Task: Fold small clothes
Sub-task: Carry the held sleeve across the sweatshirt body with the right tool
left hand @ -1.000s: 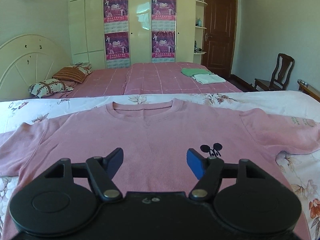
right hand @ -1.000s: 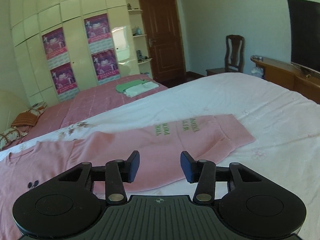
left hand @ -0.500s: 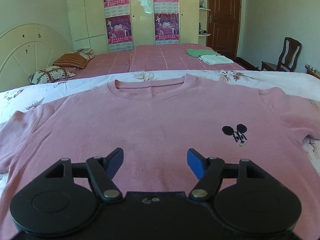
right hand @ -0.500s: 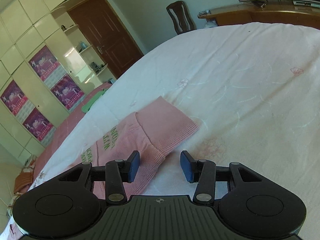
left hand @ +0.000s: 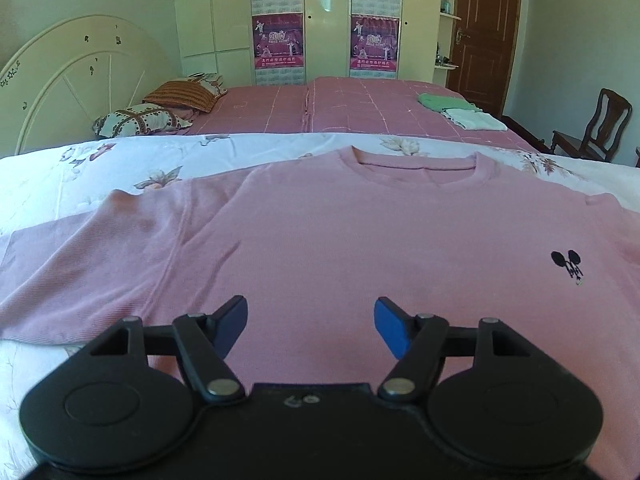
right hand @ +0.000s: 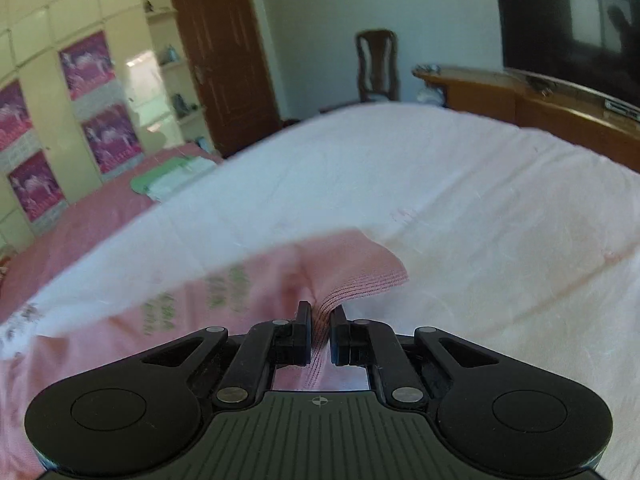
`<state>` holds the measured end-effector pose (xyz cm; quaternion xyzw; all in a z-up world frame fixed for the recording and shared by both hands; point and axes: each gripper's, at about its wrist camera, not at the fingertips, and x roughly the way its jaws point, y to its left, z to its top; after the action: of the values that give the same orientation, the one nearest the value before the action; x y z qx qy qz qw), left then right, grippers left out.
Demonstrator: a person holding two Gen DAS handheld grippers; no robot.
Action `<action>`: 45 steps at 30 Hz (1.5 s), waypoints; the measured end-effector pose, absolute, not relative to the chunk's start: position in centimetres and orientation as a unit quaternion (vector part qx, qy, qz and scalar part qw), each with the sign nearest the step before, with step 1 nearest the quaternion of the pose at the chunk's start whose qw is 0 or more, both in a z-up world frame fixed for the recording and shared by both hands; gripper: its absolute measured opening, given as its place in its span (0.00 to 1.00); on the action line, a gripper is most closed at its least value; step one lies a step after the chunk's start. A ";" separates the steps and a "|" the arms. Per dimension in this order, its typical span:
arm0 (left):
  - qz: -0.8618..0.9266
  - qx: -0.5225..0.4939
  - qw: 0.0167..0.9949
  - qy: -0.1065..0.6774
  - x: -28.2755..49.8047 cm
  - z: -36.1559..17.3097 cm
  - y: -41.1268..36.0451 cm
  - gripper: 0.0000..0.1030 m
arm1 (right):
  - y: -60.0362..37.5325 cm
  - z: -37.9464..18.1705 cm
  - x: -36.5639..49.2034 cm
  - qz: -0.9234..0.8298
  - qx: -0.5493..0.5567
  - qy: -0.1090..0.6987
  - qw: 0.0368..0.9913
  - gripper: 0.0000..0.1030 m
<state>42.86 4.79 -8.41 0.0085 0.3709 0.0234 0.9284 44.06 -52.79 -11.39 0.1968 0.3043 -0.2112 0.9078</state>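
A pink long-sleeved sweater lies flat, front up, on the white floral bedsheet, with a small black mouse logo on its chest. My left gripper is open and empty, just above the sweater's lower body. In the right wrist view my right gripper is shut on the ribbed cuff of the sweater's right sleeve, which carries green lettering. The cuff is lifted off the sheet.
A second bed with a pink cover lies behind, with folded green and white clothes and pillows. A wooden chair, a door and a wooden cabinet stand to the right.
My right gripper closed on the sleeve cuff and started lifting it. My left gripper shifted left over the sweater and stayed open.
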 end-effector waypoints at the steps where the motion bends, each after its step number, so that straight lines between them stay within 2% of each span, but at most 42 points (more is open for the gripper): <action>1: 0.024 0.008 0.928 0.372 43.0 -8.5 5.5 0.67 | -51.1 -10.2 43.9 -0.192 0.173 0.297 0.919 0.07; 3: 0.023 0.001 0.928 0.373 43.2 -8.4 7.0 0.66 | -46.5 -8.2 43.9 -0.148 0.124 0.295 0.936 0.07; 6: 0.015 -0.009 0.930 0.367 43.1 -8.1 8.9 0.64 | -39.7 -6.6 43.5 -0.088 0.106 0.288 0.947 0.07; 8: 0.007 -0.012 0.930 0.367 43.0 -7.8 10.1 0.59 | -35.0 -6.5 43.2 -0.049 0.107 0.291 0.949 0.07; 9: 0.003 -0.014 0.930 0.368 42.9 -7.8 10.7 0.53 | -32.3 -6.6 43.5 -0.024 0.104 0.294 0.950 0.07; 15: -0.012 -0.021 0.929 0.369 42.5 -7.5 13.3 0.54 | -17.4 -8.4 44.8 0.103 0.051 0.317 0.941 0.07; 21: -0.019 -0.032 0.926 0.376 42.3 -8.0 14.7 0.54 | -8.5 -11.5 45.0 0.183 0.016 0.352 0.918 0.09; 22: -0.020 -0.034 0.925 0.378 42.3 -8.1 14.7 0.54 | -7.5 -12.0 45.2 0.192 0.001 0.353 0.916 0.15; 23: -0.022 -0.037 0.924 0.380 42.3 -8.3 14.8 0.54 | -6.7 -12.2 44.6 0.204 -0.015 0.351 0.914 0.43; 24: -0.025 -0.041 0.923 0.382 42.3 -8.4 14.8 0.54 | -5.8 -12.3 44.5 0.223 -0.025 0.344 0.912 0.65; 30: -0.102 -0.102 0.917 0.373 44.4 -9.0 11.4 0.53 | -8.7 -11.0 42.1 0.187 0.032 0.292 0.938 0.64; 32: -0.139 -0.119 0.908 0.377 46.2 -9.5 8.8 0.45 | -10.9 -10.2 41.3 0.155 0.053 0.289 0.943 0.63; 33: -0.157 -0.126 0.901 0.384 47.2 -9.9 7.4 0.36 | -12.0 -9.8 40.8 0.139 0.062 0.289 0.945 0.63; 34: -0.174 -0.130 0.895 0.389 48.2 -10.2 6.1 0.33 | -13.0 -9.6 40.5 0.126 0.072 0.289 0.946 0.63; 42: -0.180 -0.112 0.878 0.428 54.7 -12.8 -0.6 0.31 | -24.5 -8.9 38.8 0.031 0.214 0.319 0.923 0.63; 43: -0.179 -0.107 0.881 0.425 54.9 -13.0 -0.9 0.17 | -25.6 -9.0 38.8 0.024 0.234 0.320 0.918 0.63; 44: -0.177 -0.103 0.885 0.418 54.9 -13.0 -1.0 0.09 | -26.7 -9.2 38.7 0.018 0.255 0.321 0.912 0.63; 45: -0.180 -0.112 0.885 0.414 54.9 -13.0 -0.8 0.08 | -28.1 -9.3 38.6 0.016 0.284 0.321 0.904 0.63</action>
<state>54.92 -0.79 -12.95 -0.1124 0.4141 -0.1804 0.8851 38.60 -28.12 -9.31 0.2837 0.3208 0.0157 0.9035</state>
